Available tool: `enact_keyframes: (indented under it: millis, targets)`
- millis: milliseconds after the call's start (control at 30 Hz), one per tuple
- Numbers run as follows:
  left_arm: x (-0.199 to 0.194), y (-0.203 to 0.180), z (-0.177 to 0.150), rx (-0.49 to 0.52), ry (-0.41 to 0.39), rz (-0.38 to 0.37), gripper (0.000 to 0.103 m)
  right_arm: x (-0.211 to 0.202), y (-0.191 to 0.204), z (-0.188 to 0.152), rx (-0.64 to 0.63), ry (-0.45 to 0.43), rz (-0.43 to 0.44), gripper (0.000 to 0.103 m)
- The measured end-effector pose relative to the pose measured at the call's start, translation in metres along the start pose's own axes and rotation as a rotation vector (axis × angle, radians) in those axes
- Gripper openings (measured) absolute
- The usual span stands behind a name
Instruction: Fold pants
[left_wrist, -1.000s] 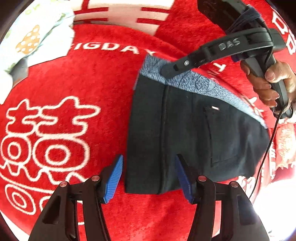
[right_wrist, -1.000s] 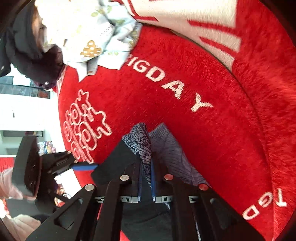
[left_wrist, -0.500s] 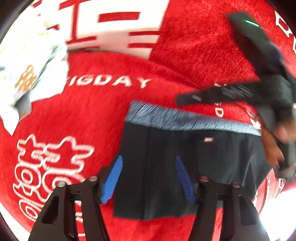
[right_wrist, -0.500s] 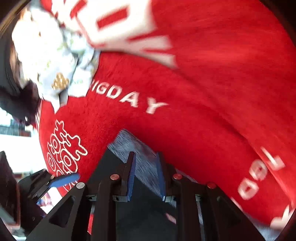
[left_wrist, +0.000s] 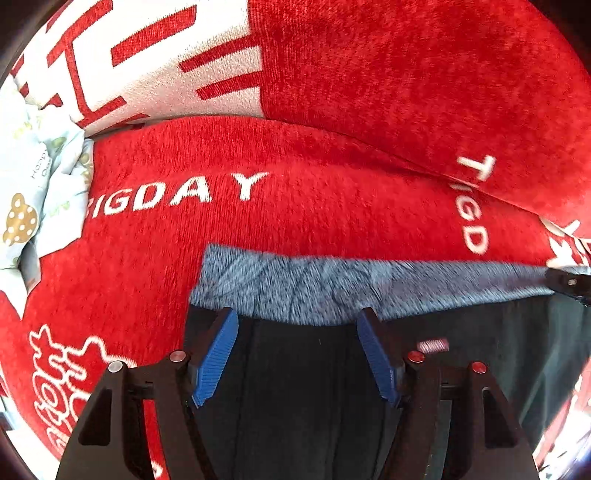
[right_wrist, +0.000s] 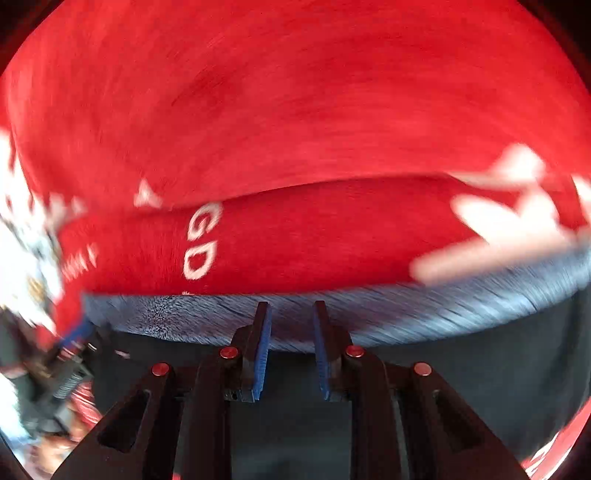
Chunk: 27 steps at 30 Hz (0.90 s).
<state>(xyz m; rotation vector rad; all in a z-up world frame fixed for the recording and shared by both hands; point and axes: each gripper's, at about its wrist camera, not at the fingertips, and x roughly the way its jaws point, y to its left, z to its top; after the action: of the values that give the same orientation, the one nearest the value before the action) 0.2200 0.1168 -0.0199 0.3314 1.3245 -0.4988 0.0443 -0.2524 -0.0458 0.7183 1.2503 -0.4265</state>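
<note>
Two grippers hang over the dark pants, which lie folded flat on the red plush blanket with their heathered grey waistband along the far edge. Your left gripper points steeply down at the pants near the waistband's left end; its blue pads stand well apart, with nothing pinched between them — only cloth lying beneath. Your right gripper sits over the same waistband further along, and its jaws have just been opening: there is a narrow gap between the blue pads, and the fabric lies under them rather than clamped. That view is heavily smeared by blur, so finer detail of the pants there is hard to read. Beyond the waistband, white lettering runs across the blanket, and further back a second red fold carries a large white panel. To the left of the pants, well apart from them, a crumpled pale printed cloth rests at the blanket's edge. At the waistband's right end in the left view you can just see the tip of the other gripper.
</note>
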Motion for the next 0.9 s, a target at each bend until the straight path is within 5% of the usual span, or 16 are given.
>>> enact_keyframes:
  millis: [67,100,233,333,633,700,900]
  targets:
    - [-0.02,-0.007,-0.008,0.021,-0.007,-0.023,0.068,-0.027,-0.026,-0.017,0.052,-0.021,0.07,0.061]
    - [-0.027,-0.012,-0.011,0.03,-0.009,-0.046,0.068,-0.039,-0.039,-0.029,0.081,-0.023,0.104,0.068]
    - [-0.039,-0.056,-0.029,0.072,0.023,-0.139,0.068,-0.067,-0.089,-0.092,0.237,0.027,0.233,0.069]
    - [-0.015,-0.08,-0.051,0.063,0.111,-0.145,0.068,-0.064,-0.117,-0.131,0.363,0.071,0.311,0.061]
    - [-0.02,-0.094,-0.059,0.1,0.081,-0.106,0.074,-0.019,-0.146,-0.147,0.543,0.066,0.476,0.054]
    - [-0.021,-0.095,-0.064,0.109,0.081,-0.101,0.074,-0.025,-0.145,-0.146,0.54,0.066,0.448,0.012]
    - [-0.006,-0.098,-0.059,0.132,0.068,-0.087,0.074,-0.045,-0.123,-0.15,0.321,0.034,0.263,0.007]
